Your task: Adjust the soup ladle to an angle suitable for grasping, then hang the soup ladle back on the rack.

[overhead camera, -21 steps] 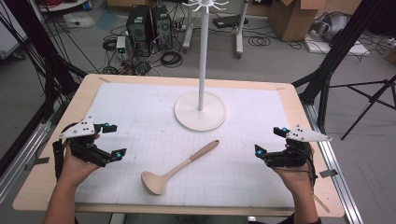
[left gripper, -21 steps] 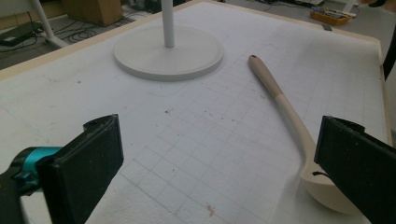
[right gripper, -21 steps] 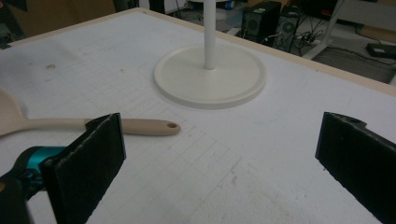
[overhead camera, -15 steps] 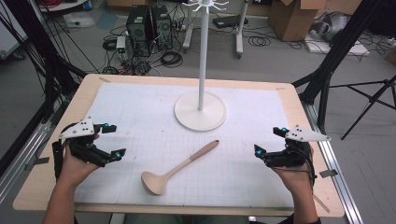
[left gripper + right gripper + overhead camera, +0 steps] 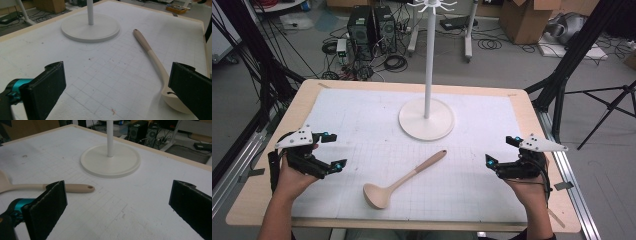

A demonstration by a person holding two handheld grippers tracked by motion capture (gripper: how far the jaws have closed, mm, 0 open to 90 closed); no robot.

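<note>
White gridded mat [image 5: 362,120] (cluttered workshop floor [image 5: 512,65])

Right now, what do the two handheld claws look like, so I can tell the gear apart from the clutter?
Both claws, left and right, are black frames with a light grey three-cornered plate on top and small cyan fittings by the jaws. The jaw pads are flat, black and rough-textured. A black cable trails from the right one. Forearms are bare, no sleeves in view.

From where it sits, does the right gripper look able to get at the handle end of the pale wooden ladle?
Probably yes. The right gripper is open, and only bare white mat lies between it and the pale wooden ladle; the white stand's round base sits farther back, out of the way.
</note>
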